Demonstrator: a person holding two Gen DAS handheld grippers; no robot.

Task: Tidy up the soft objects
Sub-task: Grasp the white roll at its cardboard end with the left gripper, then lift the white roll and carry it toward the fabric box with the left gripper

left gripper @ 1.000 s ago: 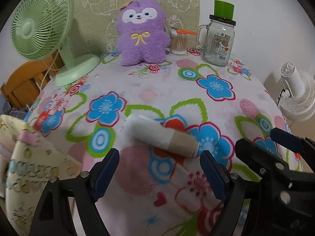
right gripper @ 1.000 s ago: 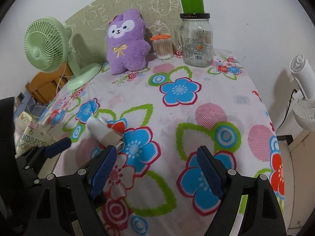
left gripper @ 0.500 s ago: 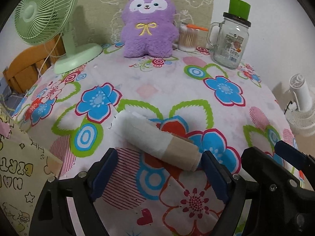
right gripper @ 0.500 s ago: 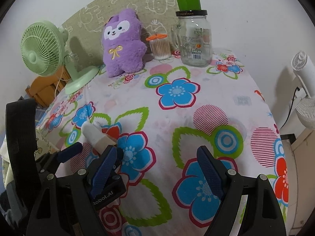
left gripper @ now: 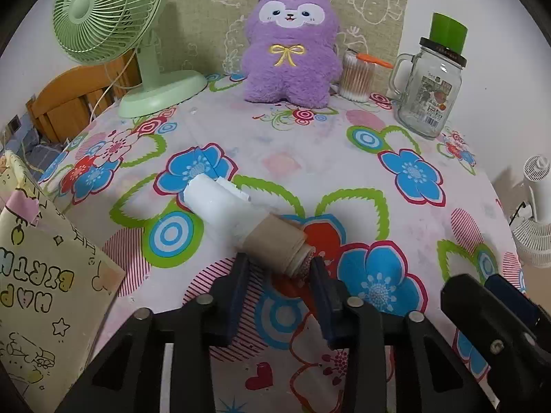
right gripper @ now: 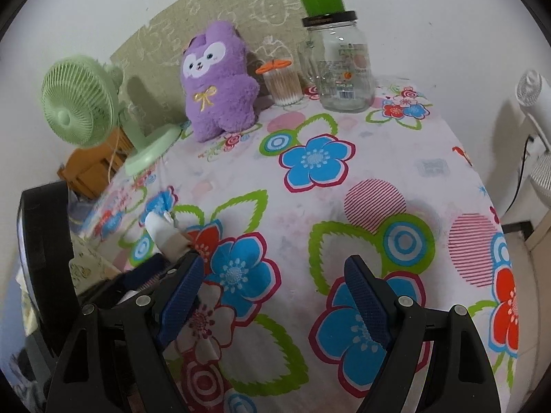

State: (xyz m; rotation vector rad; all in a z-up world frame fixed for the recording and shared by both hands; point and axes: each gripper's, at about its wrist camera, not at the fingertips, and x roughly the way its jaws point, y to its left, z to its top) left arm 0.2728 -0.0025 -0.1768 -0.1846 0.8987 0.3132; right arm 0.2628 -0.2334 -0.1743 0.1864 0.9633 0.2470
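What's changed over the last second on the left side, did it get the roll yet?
The left gripper moved forward and narrowed its jaws around the brown end of the rolled cloth, which lies on the floral tablecloth; contact looks made or nearly so. The right gripper stayed open and empty. The purple plush, green fan and glass jar did not move.
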